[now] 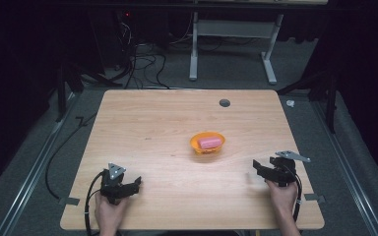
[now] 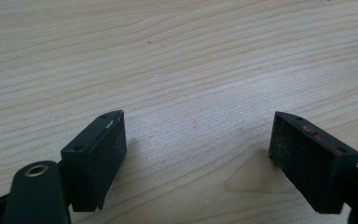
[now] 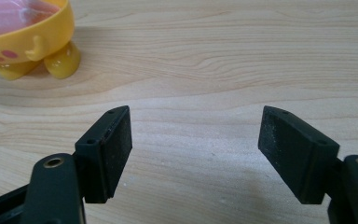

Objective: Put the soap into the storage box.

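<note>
Both grippers, left [image 2: 196,149] and right [image 3: 193,154], rested with jaws spread wide, gripping nothing. The small orange footed plastic bowl [image 3: 32,49] holding a pink oblong object [image 1: 210,142] sat beyond the right gripper's left finger [image 3: 114,149], probably awaiting pickup.

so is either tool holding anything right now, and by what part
Nothing is held. The left tool and the right tool both have their jaws open over bare table. The pink item sits in the yellow bowl, untouched.

1. The high view looks forward and down over the whole wooden table [image 1: 152,123].
2. The left gripper view skims close above bare wood (jaws at bottom).
3. The right gripper view, equally low, shares the yellow bowl [image 3: 28,42] [image 1: 207,143] with the high view.
</note>
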Motion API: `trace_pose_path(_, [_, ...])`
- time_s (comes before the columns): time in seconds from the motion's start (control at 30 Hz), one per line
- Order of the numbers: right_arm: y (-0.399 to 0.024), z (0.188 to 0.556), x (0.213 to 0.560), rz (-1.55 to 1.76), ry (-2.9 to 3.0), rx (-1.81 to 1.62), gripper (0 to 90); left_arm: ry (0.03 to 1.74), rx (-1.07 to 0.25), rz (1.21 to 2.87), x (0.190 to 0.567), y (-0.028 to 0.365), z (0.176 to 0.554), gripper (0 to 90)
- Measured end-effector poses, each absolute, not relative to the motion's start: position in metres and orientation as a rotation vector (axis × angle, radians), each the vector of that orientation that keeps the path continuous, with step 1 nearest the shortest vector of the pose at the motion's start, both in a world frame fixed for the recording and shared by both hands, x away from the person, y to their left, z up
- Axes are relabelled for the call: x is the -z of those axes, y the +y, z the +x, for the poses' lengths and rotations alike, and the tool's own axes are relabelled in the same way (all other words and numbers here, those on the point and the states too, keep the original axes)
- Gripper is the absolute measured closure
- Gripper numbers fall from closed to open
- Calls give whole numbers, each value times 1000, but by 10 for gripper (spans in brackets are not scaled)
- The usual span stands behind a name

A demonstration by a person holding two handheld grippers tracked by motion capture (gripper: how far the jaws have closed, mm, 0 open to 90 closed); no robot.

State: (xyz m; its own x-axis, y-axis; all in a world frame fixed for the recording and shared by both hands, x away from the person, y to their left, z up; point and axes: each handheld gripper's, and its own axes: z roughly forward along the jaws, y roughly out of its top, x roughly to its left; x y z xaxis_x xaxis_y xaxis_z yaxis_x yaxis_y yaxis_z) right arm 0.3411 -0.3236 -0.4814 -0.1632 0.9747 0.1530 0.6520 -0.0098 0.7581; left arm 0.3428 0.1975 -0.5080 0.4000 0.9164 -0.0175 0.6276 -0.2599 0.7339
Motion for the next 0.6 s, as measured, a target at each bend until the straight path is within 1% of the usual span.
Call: trace_pose_path(0.6, [-319,342,493,1652,1874,-874,264,1315,-553,1989,508,197,343,191])
